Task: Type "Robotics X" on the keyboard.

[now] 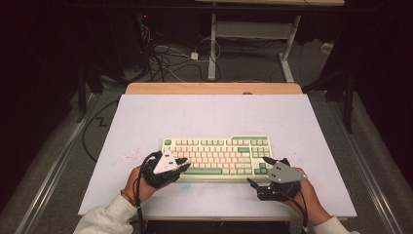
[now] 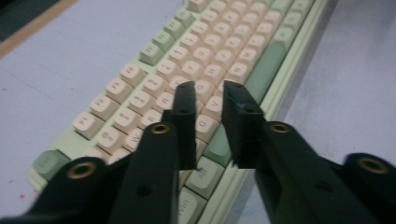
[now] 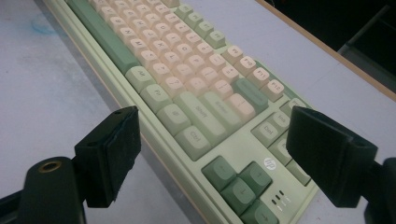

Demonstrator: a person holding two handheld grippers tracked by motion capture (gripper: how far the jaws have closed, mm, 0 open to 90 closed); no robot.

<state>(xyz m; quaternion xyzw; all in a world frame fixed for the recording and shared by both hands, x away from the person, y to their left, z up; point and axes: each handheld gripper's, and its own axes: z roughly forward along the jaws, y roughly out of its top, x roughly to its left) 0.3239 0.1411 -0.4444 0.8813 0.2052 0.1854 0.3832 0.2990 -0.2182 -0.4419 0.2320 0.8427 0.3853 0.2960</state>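
Note:
A pale green keyboard (image 1: 216, 156) with cream and green keys lies across the near middle of the white table top (image 1: 209, 112). My left gripper (image 1: 183, 164) hovers over the keyboard's near left corner. In the left gripper view its jaws (image 2: 208, 86) stand a narrow gap apart above the lower letter keys of the keyboard (image 2: 210, 60), with nothing between them. My right gripper (image 1: 257, 170) sits at the near right corner. In the right gripper view it is open wide (image 3: 215, 123), straddling the front edge of the keyboard (image 3: 187, 79) by the arrow keys.
A person's hands and light sleeves (image 1: 104, 217) come in from the bottom edge. The table's wooden far edge (image 1: 214, 88) borders a dark floor with cables (image 1: 165, 58) and another table's frame (image 1: 212, 44). Faint red specks (image 1: 129, 155) mark the table top left of the keyboard.

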